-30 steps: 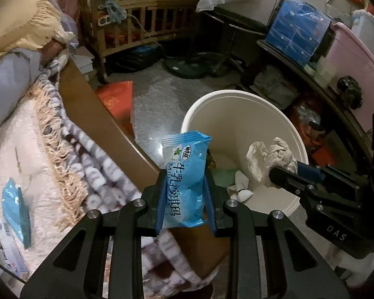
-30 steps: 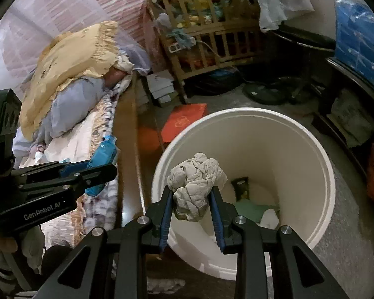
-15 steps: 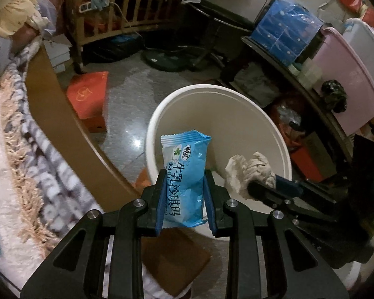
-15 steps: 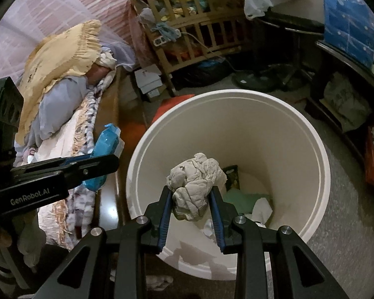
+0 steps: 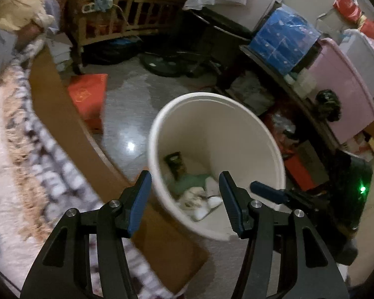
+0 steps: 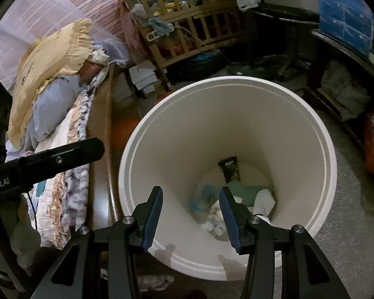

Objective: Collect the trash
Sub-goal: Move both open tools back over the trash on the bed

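Observation:
A white round bin (image 5: 219, 114) (image 6: 236, 104) stands on the floor beside the bed. Inside it lie a blue snack wrapper (image 6: 202, 196), crumpled white tissue (image 6: 218, 220) (image 5: 194, 200), a green piece (image 6: 246, 190) and a dark packet (image 6: 230, 168) (image 5: 175, 160). My left gripper (image 5: 184, 191) is open and empty over the bin's near rim. My right gripper (image 6: 190, 210) is open and empty above the bin's mouth. The right gripper also shows in the left wrist view (image 5: 269, 193), and the left gripper's finger shows in the right wrist view (image 6: 62, 157).
A bed with a wooden edge (image 5: 62, 124), fringed blanket (image 6: 72, 174) and yellow pillow (image 6: 52, 57) lies to the left. A wooden crib (image 6: 187, 25), a red box (image 5: 89, 97), shelves with blue packs (image 5: 284, 42) and a pink tub (image 5: 341, 87) surround the floor.
Both grippers opened. The blue wrapper left my left gripper and the crumpled tissue left my right gripper; both now lie inside the bin.

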`<state>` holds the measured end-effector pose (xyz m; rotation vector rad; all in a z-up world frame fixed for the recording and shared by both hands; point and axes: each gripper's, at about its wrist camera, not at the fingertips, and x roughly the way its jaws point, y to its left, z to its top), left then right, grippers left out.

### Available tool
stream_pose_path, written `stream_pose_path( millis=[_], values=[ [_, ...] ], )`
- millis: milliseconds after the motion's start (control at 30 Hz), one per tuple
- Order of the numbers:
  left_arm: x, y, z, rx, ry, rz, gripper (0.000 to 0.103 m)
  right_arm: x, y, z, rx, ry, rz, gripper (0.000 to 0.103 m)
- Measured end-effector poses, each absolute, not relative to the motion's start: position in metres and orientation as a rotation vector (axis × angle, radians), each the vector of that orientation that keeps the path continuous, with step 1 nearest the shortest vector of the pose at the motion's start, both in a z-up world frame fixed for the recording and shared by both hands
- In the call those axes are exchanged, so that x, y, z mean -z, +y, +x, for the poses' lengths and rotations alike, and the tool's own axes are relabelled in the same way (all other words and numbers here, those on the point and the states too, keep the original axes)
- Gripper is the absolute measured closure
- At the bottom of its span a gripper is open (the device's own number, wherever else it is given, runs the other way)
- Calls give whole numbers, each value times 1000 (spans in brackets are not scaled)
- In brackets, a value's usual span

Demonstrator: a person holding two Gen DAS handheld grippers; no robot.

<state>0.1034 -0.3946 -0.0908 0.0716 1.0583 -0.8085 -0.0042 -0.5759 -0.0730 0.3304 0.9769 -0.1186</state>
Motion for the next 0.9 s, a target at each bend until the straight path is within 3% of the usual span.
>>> stream_pose_path(
  millis=[267, 400, 900],
  values=[
    [83, -349, 102, 685, 1002, 115, 48, 69, -544, 2, 67, 975, 311, 57],
    [80, -321, 104, 624, 977, 120, 48, 67, -521, 8, 28, 975, 300, 46],
    [79, -189, 100, 415, 987, 104, 48, 72, -403, 44, -203, 1026, 201, 44]
  ],
)
